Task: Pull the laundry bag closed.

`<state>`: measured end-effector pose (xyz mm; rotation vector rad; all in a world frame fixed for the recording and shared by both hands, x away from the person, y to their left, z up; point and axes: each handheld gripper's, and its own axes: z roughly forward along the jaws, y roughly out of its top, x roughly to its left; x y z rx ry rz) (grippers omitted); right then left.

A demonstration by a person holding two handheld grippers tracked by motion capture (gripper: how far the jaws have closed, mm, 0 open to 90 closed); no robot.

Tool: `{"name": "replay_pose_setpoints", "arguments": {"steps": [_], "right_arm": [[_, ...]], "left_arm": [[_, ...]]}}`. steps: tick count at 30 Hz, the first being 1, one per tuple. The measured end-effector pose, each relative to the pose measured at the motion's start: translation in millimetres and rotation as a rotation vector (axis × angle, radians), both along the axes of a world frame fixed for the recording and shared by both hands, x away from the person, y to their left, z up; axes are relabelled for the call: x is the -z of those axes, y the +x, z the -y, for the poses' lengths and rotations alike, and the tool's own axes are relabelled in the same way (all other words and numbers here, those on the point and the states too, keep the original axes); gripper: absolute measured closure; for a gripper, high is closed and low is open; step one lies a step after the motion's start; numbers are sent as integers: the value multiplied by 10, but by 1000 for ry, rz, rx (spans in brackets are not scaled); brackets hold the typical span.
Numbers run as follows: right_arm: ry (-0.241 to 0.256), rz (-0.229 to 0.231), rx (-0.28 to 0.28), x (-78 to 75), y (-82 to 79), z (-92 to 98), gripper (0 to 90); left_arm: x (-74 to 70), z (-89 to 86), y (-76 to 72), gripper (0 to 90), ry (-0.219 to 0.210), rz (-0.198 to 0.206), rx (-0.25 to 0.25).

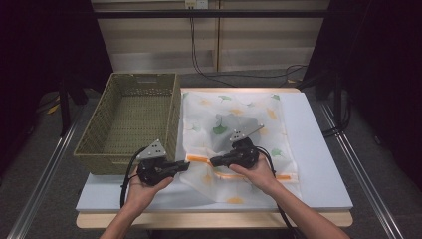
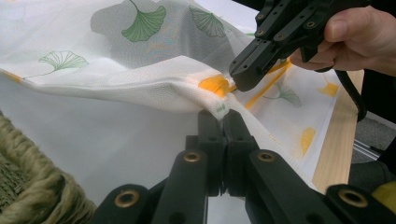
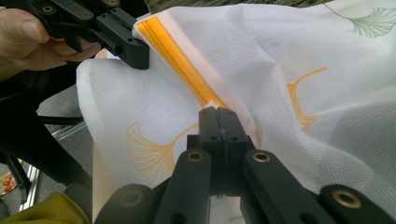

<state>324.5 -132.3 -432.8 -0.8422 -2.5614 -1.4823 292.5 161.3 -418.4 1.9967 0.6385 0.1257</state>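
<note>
Ginkgo-print mesh bag point(image 1: 234, 134), lying on the tabletop point(image 1: 318, 164) (basket point(image 1: 129, 124) at nine o'clock), is pinched by both closed claws, left claw point(image 1: 186, 165) and right claw point(image 1: 213, 161), likely to open its orange zipper point(image 3: 177, 60).

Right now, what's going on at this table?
A person is working a white leaf-printed mesh bag with two tongs. The left tongs are shut on its near edge, and the right tongs are shut on its orange zipper strip. A woven basket sits to the left.
</note>
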Motion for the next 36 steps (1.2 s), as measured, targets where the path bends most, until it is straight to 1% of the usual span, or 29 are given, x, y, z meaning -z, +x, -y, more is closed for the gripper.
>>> {"name": "replay_pose_setpoints", "arguments": {"steps": [7, 8, 11, 14, 15, 18, 22, 27, 30, 33, 34, 36], "right_arm": [[0, 4, 2, -12, -16, 27, 900], [9, 2, 6, -6, -20, 36, 900], [7, -3, 7, 14, -14, 45, 900], [9, -7, 11, 21, -12, 59, 900], [8, -4, 9, 24, -11, 61, 900], [6, -3, 6, 33, -9, 66, 900], [3, -7, 13, 42, -9, 84, 900], [-1, 0, 17, 5, -32, 92, 900], [1, 0, 15, -4, -36, 110, 900], [-5, -2, 18, -9, -39, 116, 900], [-14, 2, 19, -11, -43, 116, 900], [-15, 4, 19, -14, -47, 127, 900]], "left_arm": [[-5, 1, 0, 881, -5, 2, 1], [-6, 3, -2, 881, -2, 1, 0], [-9, -10, -1, 881, 8, 3, -4], [4, -6, 2, 881, -9, -5, -5], [3, -7, 2, 881, 0, -3, 0], [-4, -9, 0, 881, 5, 0, -2], [-8, -26, 3, 881, -6, 1, -4], [-24, -22, 6, 881, -3, 7, -5], [-22, -7, 7, 881, -11, 2, -2], [-31, -5, 3, 881, 2, 10, 0], [-31, -6, 3, 881, 1, 8, 2], [-27, -7, 3, 881, -4, 7, 2]]}}
